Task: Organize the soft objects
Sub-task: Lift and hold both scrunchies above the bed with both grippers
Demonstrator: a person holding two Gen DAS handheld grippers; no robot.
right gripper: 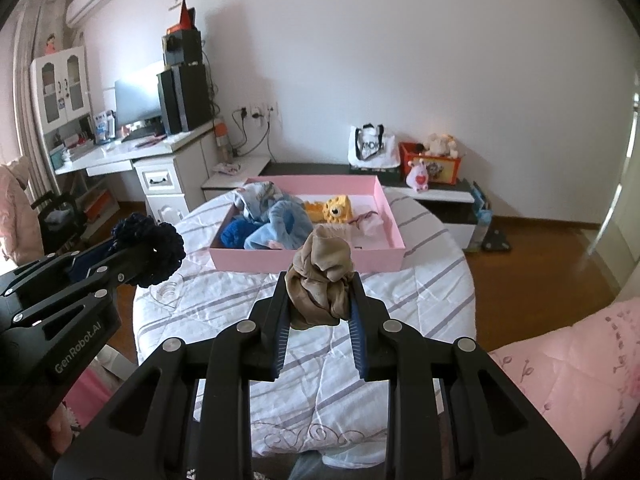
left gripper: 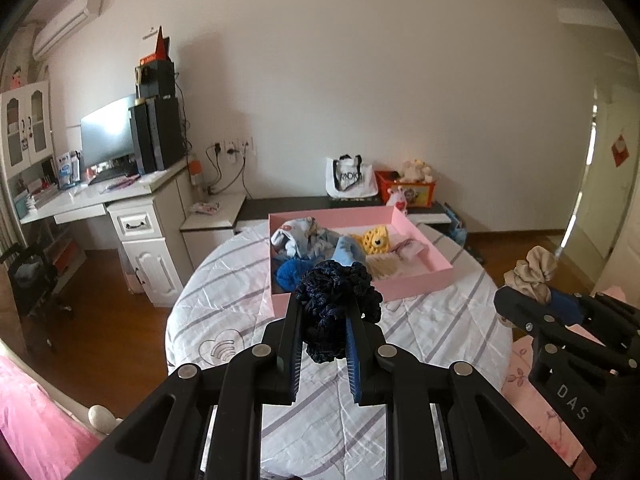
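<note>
1. Scrunchies are both in the air over the quilt (right gripper: 420, 276), short of the pink box (right gripper: 312, 258).
2. The left gripper (left gripper: 324, 312) is closed tight on the navy scrunchie (left gripper: 336, 300), which bulges above the fingertips.
3. The right gripper (right gripper: 320, 292) is clamped on the beige scrunchie (right gripper: 322, 276).
4. Both point toward the box, probably to drop them beside the socks and the yellow toy (right gripper: 336, 208) inside.
</note>
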